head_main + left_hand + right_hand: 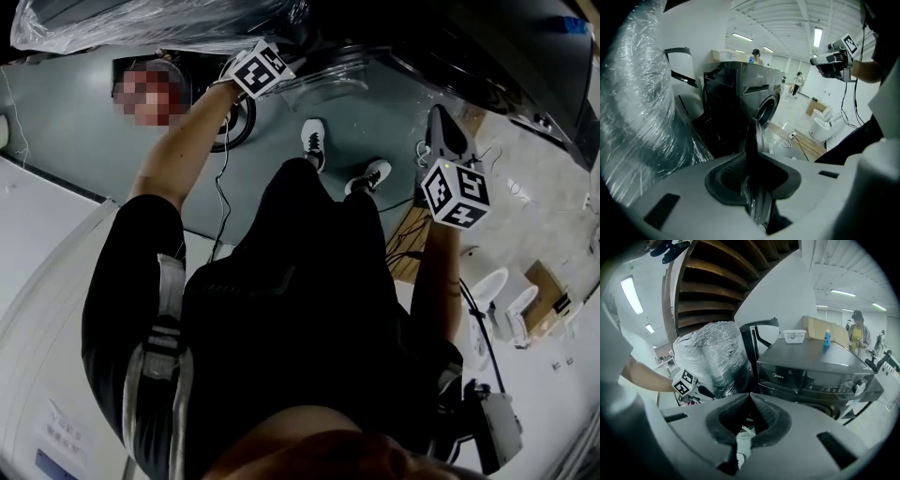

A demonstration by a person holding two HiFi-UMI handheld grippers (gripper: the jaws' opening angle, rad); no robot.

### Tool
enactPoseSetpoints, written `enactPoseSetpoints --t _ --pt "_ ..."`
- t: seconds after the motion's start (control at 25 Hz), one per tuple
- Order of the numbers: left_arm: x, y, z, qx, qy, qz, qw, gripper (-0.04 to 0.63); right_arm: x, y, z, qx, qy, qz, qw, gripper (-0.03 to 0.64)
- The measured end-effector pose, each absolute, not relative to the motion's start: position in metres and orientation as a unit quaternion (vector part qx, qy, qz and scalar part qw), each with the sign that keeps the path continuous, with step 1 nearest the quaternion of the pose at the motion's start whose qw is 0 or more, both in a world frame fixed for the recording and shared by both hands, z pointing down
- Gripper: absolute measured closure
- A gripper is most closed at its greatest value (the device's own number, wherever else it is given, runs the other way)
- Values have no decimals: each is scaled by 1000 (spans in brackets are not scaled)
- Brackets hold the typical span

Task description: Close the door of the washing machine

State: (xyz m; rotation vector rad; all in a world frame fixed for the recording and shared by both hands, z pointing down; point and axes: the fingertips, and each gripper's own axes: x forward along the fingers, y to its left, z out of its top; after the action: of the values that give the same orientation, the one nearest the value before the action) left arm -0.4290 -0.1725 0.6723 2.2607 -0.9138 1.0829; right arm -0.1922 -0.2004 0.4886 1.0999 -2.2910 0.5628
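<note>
At washing machine [736, 93] front: your left gripper [753, 159] jaws parted astride door [757, 135] rim, grip pending; right gripper [750, 395] clenched, empty. Next: clamp rim, swing door shut.

The washing machine [811, 366] is glossy and dark (the bundle [712, 355] wears crinkly clear plastic).

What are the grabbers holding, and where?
The left gripper straddles the washing machine door at its rim; whether it pinches cannot be told. The right gripper is shut, empty.
</note>
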Motion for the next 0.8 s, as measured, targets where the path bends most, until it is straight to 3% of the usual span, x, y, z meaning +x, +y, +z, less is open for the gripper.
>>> enactPoseSetpoints --t 0.16,0.8 --pt "-423 -163 686 824 -296 421 235 501 -196 -193 506 396 -847 226 275 612" --pt "-411 -154 705 790 -298 489 218 485 -174 -180 535 398 -836 243 291 612"
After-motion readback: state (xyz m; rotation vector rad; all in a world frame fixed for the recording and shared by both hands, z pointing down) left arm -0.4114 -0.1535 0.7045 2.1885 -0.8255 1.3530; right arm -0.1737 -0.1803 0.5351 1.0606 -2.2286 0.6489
